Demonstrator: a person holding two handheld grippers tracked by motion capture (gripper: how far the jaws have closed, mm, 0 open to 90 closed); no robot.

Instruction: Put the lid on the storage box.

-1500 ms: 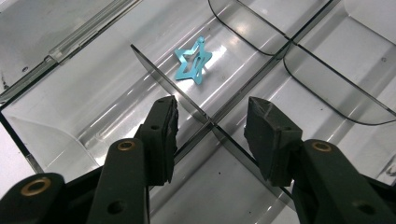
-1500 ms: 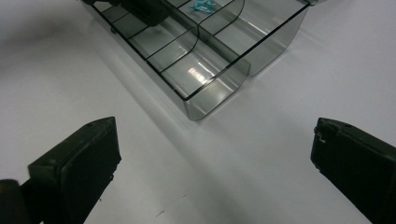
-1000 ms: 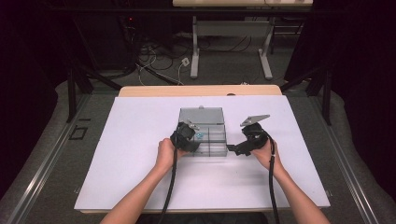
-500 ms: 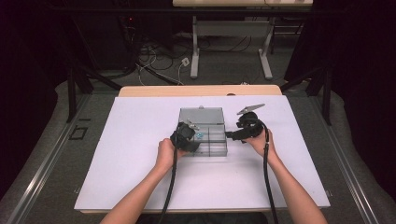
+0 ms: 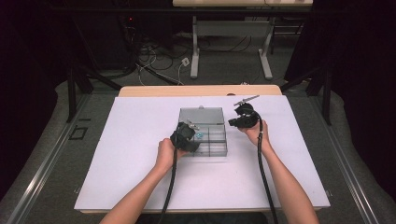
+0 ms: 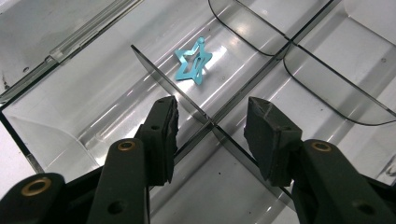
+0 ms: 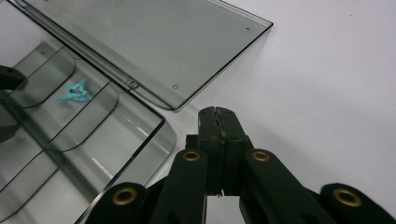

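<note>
Left gripper view: left tongs [image 6: 211, 126] gape, empty, over organizer box [image 6: 70, 107].

organizer box [image 6: 327, 56] cut off at frame edges, star clip [image 5: 199, 136] tiny from above

Bright overhead light, dark surroundings, glare on clear plastic.

I'm seeing the white surface [image 5: 140, 177] carrying a clear compartment box [image 5: 212, 149] (lid [image 5: 201, 115] lying open flat behind it).
</note>
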